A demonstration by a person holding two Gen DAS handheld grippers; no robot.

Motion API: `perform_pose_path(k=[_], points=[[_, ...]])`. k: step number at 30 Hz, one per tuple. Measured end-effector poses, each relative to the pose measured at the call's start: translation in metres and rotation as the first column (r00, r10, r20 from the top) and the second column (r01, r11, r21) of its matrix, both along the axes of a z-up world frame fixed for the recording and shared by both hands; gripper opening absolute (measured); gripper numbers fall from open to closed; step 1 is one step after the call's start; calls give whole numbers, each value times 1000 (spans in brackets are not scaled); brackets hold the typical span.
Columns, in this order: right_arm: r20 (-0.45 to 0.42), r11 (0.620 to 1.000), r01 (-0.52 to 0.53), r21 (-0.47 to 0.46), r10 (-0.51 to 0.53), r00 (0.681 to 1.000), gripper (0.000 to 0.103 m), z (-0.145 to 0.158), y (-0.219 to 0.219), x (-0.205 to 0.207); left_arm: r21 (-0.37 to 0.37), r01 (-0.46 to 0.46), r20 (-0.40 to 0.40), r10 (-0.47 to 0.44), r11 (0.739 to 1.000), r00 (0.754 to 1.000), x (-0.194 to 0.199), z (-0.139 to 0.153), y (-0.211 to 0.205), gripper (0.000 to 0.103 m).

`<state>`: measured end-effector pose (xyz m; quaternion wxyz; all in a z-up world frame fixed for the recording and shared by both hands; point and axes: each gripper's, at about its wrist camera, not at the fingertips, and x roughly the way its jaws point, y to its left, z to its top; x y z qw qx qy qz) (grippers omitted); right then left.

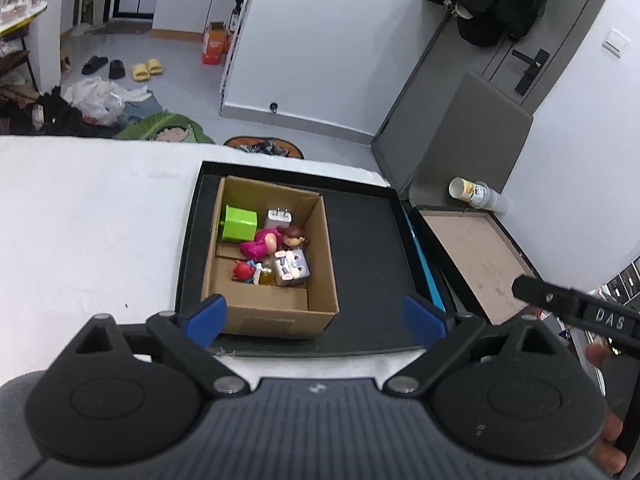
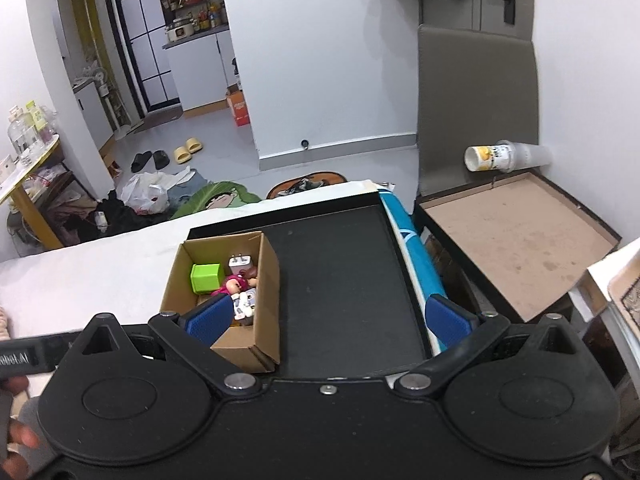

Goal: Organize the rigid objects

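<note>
A small brown cardboard box [image 1: 272, 264] sits in the left part of a shallow black tray [image 1: 360, 240] on the white tabletop [image 1: 88, 232]. Inside lie a lime-green cube [image 1: 239, 222] at the far left, a white plug adapter [image 1: 279, 219] beside it, a pink doll with brown hair [image 1: 276, 240] in the middle, and nearer, a red figure [image 1: 242, 271] and a pale printed block [image 1: 292, 268]. The left gripper [image 1: 314, 318] hangs above the box's near edge, blue pads spread wide, nothing between them. The right gripper [image 2: 332, 316] is likewise spread and empty over the tray.
</note>
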<state>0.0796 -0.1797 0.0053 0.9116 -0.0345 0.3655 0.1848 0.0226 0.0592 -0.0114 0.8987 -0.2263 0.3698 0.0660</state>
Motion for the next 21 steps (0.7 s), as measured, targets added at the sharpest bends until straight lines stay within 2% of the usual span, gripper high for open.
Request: perform_pose_path(k=[3, 8, 17, 21], points=[[-22, 1000, -8, 31, 8, 1000, 103, 4, -7, -6, 22, 26, 4, -26, 999, 1000, -4, 7, -7, 96], [-5, 1000, -2, 1, 2, 1000, 103, 7, -8, -16, 65, 75, 21, -77, 995, 997, -11, 16, -21, 99], [-24, 1000, 11, 15, -11, 1000, 103, -3, -13, -27, 95, 75, 21, -78, 993, 997, -20, 17, -29, 99], [-20, 1000, -1, -20, 0, 1000, 103, -7, -10, -34, 131, 68, 14, -70, 989, 997, -26, 21, -32, 99]])
